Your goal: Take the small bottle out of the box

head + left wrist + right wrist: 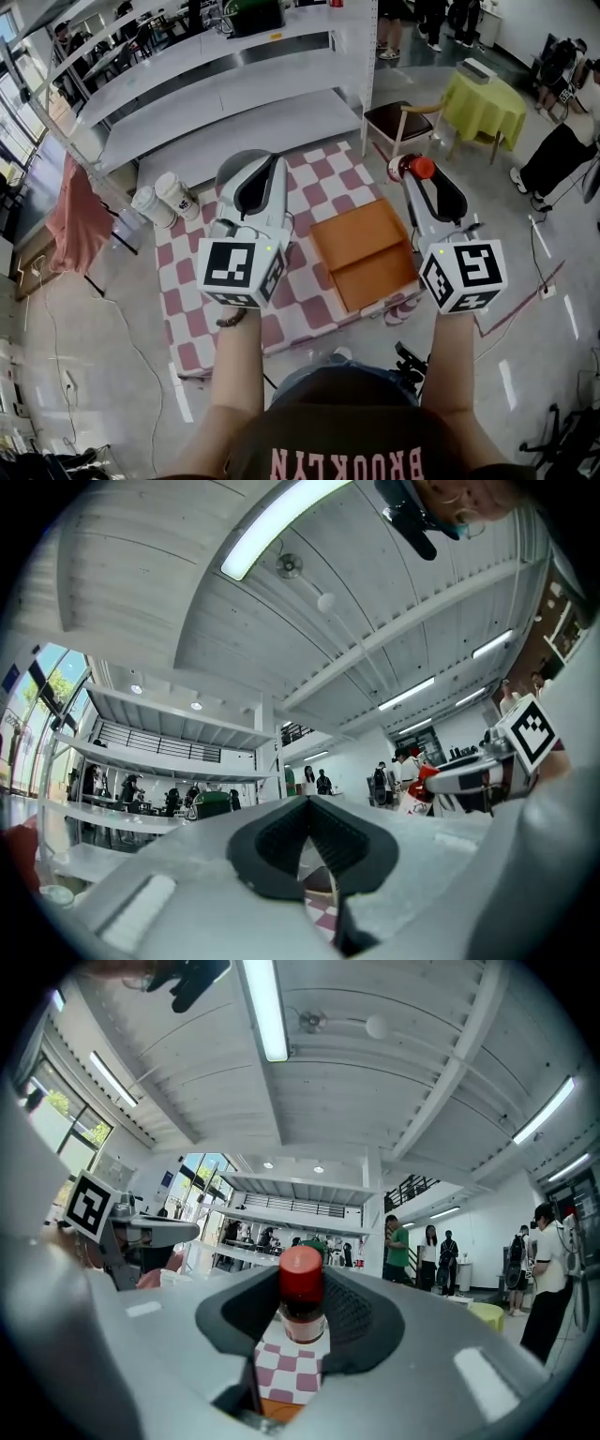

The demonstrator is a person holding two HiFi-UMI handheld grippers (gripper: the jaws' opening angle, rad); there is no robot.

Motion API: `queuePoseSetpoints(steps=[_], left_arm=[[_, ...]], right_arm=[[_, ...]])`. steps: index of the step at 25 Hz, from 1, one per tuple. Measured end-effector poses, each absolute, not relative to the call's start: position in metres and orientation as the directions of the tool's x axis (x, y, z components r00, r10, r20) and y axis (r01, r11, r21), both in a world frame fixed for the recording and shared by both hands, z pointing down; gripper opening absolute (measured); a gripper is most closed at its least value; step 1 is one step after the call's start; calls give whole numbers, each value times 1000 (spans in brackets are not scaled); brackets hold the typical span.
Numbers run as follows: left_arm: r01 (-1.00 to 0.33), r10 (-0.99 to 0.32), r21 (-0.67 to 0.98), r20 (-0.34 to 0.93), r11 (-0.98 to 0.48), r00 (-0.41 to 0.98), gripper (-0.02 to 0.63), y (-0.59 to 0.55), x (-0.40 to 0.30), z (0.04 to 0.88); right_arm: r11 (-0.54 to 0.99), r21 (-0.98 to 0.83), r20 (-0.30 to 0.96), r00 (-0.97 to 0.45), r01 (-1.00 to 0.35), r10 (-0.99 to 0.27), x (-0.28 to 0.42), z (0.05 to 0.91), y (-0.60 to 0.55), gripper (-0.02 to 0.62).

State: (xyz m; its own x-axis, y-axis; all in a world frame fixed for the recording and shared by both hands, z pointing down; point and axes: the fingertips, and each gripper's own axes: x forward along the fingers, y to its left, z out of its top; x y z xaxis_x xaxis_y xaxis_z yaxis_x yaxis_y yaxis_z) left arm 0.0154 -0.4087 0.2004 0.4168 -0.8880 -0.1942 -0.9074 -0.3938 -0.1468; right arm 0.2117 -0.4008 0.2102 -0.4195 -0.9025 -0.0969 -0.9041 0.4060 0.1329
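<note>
We have the small bottle (302, 1309) clamped in our right gripper (302, 1314). The two dark ribbed pads (361, 1321) press on its body just under the red cap (301, 1272), and the bottle stands upright between them. In the head view it sits at the tip of that gripper (410, 172), raised clear of the box (366, 253), which lies below the gripper and to its left on the checkered cloth (323, 169) covering the worktop (187, 361). We judge the bottle to be light and rigid. It looks like glass or hard plastic with dark contents and a smooth, rounded wall, so it could twist or slip if the squeeze is weak, and it may crack if dropped. The hold below the cap, with the shoulder resting over the pads, seems the sound place to take it, and firm, even pressure should do. The box is orange-brown and shallow, and shows two flat panels towards us. We see nothing left lying in it, though we cannot tell its depth. Our left gripper (246, 173) has its jaws brought together with nothing between them (309, 841). Off to its left stand two white cups (167, 200) with lids on, so we cannot see what is in them.
</note>
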Motion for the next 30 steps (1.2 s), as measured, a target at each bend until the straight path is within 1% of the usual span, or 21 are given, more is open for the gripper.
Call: queuePoseSetpoints(steps=[15, 30], left_arm=[[-907, -888, -182, -205, -379, 412, 0, -407, 2, 190], [-901, -880, -191, -215, -388, 425, 0, -405, 3, 184]], right_arm=[[354, 150, -127, -373, -923, -919, 207, 201, -387, 140], [344, 157, -147, -366, -926, -919, 205, 193, -379, 140]])
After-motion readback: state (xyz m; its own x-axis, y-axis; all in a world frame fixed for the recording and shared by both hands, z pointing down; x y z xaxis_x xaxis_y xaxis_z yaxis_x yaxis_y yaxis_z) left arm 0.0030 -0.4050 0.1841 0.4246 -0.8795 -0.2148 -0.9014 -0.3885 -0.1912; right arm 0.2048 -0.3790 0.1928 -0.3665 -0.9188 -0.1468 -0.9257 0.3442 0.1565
